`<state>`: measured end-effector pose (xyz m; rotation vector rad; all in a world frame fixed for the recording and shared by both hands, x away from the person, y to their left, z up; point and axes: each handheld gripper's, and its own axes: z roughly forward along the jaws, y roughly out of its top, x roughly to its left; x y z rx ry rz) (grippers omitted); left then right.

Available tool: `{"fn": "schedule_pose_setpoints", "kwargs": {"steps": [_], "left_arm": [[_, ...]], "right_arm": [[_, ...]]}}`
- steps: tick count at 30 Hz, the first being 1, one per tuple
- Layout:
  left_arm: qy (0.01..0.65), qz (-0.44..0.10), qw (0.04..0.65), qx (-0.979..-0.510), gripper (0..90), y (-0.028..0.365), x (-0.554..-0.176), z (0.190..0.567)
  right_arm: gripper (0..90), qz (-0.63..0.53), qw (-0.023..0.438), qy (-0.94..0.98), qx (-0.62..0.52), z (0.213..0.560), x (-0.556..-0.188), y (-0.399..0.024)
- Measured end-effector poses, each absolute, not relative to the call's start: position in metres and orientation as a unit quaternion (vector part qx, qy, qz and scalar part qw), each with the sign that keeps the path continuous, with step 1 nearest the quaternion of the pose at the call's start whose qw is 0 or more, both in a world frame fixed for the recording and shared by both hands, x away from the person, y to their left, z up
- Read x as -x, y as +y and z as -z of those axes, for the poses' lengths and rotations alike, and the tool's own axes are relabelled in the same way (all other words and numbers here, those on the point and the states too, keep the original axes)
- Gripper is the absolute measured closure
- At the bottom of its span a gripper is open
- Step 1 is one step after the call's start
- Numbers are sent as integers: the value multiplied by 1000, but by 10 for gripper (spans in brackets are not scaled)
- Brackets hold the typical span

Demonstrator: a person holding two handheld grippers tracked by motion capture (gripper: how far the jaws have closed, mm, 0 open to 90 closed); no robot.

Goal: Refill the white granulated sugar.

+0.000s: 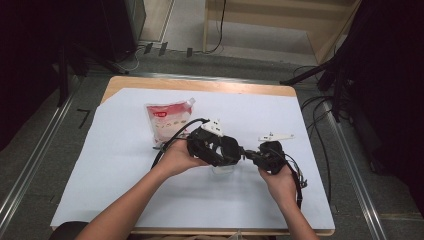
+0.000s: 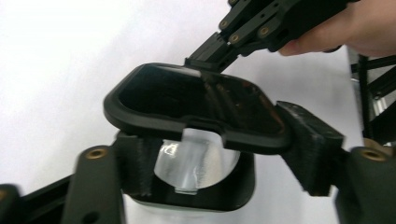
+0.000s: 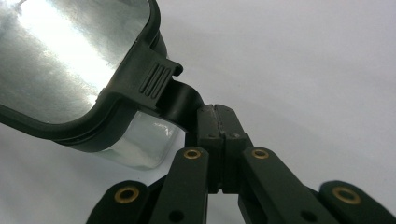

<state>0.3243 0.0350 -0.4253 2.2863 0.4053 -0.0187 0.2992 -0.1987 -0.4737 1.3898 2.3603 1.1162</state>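
- The clear container point(image 2: 196, 163) with a black lid point(image 2: 196, 107) stands on the white surface point(image 1: 125, 175), near the middle, a little toward the near edge, between the two hands.
- The left gripper point(image 1: 227, 150) comes from the left and has the container body between its fingers point(image 2: 135, 163). From the left gripper view one finger lies against the left side and the other stands just beside the right side; I cannot tell if both press already. My judgement is that this hand is there to keep the body from sliding or tipping.
- The right gripper point(image 1: 250, 154) comes from the right. Its fingers point(image 3: 219, 140) are clenched together on the black tab point(image 3: 180, 100) at the edge of the lid.
- The lid is tilted, raised on one side above the body, so it looks as if the lid is being opened at its tab while the other hand steadies the body.
- A white and red pouch point(image 1: 169, 120) lies on the far left, well apart from the container; perhaps its content is meant for it.
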Motion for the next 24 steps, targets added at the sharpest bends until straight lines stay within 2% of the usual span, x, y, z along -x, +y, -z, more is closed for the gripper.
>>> {"fn": "schedule_pose_setpoints", "kwargs": {"steps": [5,9,14,24], "left_arm": [[154,2,402,-903,451,32,-319,409],[156,12,392,-906,576,30,-318,402],[153,12,379,-913,633,26,-317,397],[147,27,378,-914,648,7,-320,388]], "right_arm": [[900,-376,91,795,-468,474,-299,-199],[900,-377,90,795,-467,473,-298,-199],[900,-382,89,792,-467,473,-297,-199],[900,-387,81,792,-465,474,-293,-197]]}}
